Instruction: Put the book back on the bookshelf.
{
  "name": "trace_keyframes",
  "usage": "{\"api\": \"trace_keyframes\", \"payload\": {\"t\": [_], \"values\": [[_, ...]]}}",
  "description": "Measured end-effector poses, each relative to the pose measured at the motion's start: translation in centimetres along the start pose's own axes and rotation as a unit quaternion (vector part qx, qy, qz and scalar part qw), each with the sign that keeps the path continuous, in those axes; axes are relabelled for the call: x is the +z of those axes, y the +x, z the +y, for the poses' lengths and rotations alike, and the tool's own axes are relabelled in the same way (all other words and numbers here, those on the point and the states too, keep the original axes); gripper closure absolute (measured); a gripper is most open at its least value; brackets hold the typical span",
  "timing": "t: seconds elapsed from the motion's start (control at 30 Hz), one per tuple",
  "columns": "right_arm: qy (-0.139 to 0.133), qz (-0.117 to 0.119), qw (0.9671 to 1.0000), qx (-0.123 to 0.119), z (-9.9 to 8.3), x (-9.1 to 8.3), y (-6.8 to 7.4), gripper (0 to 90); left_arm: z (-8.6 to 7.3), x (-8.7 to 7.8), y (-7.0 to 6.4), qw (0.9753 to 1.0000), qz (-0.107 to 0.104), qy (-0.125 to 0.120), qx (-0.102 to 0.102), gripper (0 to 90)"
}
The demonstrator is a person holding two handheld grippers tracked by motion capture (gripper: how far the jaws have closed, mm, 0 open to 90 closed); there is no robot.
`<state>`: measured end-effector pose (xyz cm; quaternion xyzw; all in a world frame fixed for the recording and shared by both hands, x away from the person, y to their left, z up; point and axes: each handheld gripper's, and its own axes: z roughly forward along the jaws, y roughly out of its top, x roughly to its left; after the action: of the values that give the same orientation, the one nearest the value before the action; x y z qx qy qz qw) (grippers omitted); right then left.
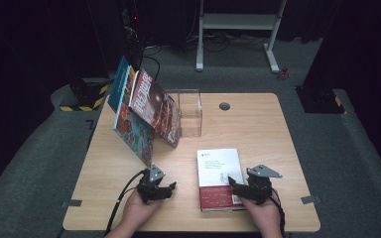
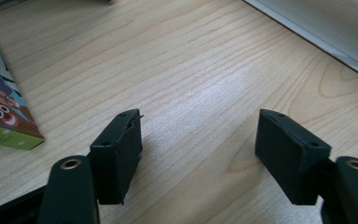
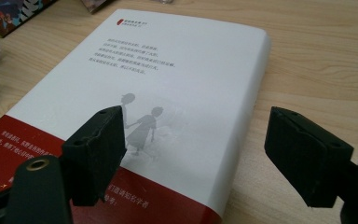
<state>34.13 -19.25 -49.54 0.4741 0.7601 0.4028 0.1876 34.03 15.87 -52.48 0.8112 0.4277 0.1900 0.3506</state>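
Table [image 1: 258, 124] of pale wood grain, rectangular, stands on grey carpet in a dark room. Glossy picture books [image 1: 141, 106] lean at its ten o'clock against a clear acrylic stand [image 1: 191, 111]. White paperback [image 1: 219, 178] with a red band lies flat at five o'clock. Right tool [image 1: 238, 186], matte black, straddles its near right edge, jaws wide. Left tool [image 1: 164, 189] hovers at seven o'clock, jaws wide, empty.

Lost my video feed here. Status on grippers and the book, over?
Left gripper open over bare table. Right gripper open, jaws straddling the white-and-red book's right edge, book lying flat. Nothing in the way.
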Motion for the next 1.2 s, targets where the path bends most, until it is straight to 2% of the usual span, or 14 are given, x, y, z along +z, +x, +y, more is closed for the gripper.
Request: {"api": "trace_keyframes", "payload": {"t": [0.03,0.13,0.27,0.3,0.5,0.9,1.03,1.2], "values": [[0.002,0.002,1.0000,-0.001,-0.01,0.04,-0.02,19.5,0.00,0.03,-0.07,1.0000,-0.001,0.002,0.000,26.3],[0.011,0.009,0.9999,0.010,-0.09,0.15,0.06,18.9,-0.04,0.04,-0.09,1.0000,-0.003,0.001,0.002,24.7],[0.027,0.018,0.9994,0.011,-0.23,0.64,0.12,17.0,-0.12,0.05,-0.20,1.0000,-0.001,0.001,0.002,21.7],[0.031,0.027,0.9989,0.020,-0.25,0.69,0.17,16.9,-0.13,0.06,-0.22,1.0000,-0.002,0.001,0.001,20.8],[0.034,0.040,0.9983,0.025,-0.29,0.82,-0.03,16.8,-0.16,0.05,-0.24,1.0000,-0.001,0.000,0.000,20.5],[0.048,0.034,0.9978,0.031,-0.02,0.91,0.43,14.0,-0.28,0.00,-0.32,1.0000,-0.004,0.001,0.000,18.1],[0.047,0.030,0.9981,0.028,0.01,0.99,0.52,13.4,-0.27,-0.02,-0.25,1.0000,-0.002,0.001,0.005,17.8],[0.048,0.023,0.9981,0.031,0.03,0.95,0.76,13.3,-0.29,-0.01,-0.29,1.0000,-0.005,0.001,0.003,17.5]]}}
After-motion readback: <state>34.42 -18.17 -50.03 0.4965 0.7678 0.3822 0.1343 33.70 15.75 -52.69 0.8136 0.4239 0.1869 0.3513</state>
